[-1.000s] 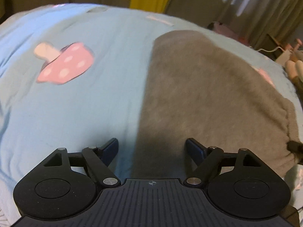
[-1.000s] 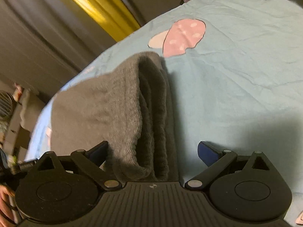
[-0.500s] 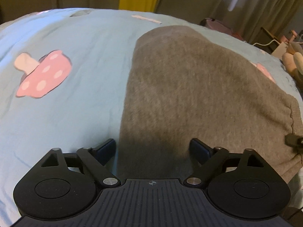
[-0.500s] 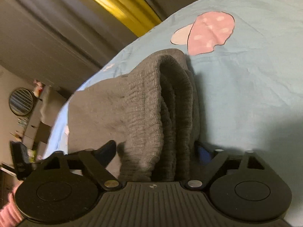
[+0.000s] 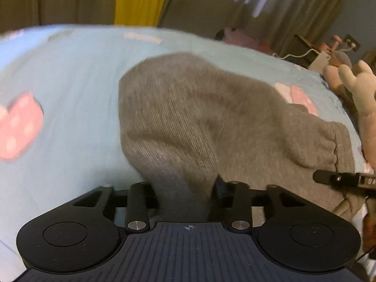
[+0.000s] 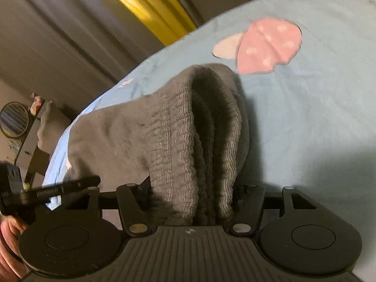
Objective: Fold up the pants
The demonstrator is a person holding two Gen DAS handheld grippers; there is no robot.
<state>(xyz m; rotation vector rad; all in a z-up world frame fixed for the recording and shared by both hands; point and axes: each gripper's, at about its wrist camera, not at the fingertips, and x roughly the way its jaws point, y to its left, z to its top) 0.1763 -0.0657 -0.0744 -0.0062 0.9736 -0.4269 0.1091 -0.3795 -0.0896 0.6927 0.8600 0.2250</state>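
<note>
Left gripper (image 5: pixel 185 188): we see it angled steeply down over the bed, its jaws having just been closing; they now pinch a bunched ridge of the pants between them, the cloth rising out of the gap like a tent.
Pants (image 5: pixel 211 122): grey knit, lying on the sheet (image 5: pixel 70 75); from the left wrist view they spread from the near middle out to the far right, and the gathered waistband (image 5: pixel 329 145) lies at the right edge.
Right gripper (image 6: pixel 192 195): we find it tilted down less steeply, its jaws also just closing; the stacked ribbed layers of the waistband (image 6: pixel 206 141) fill the gap and both inner faces press against the cloth.
Left gripper from the right wrist view: a dark finger (image 6: pixel 68 185) reaches in at the near left, touching or just above the pants; we cannot tell which.
Hand (image 6: pixel 9 242): a person's fingers show at the near left corner, wrapped round the left gripper's handle.
Sheet: pale blue with a pink mushroom print (image 6: pixel 268 44), far right of the pants in the right wrist view.
Soft toy (image 5: pixel 359 87): at the far right edge of the bed in the left wrist view, apart from the pants.
</note>
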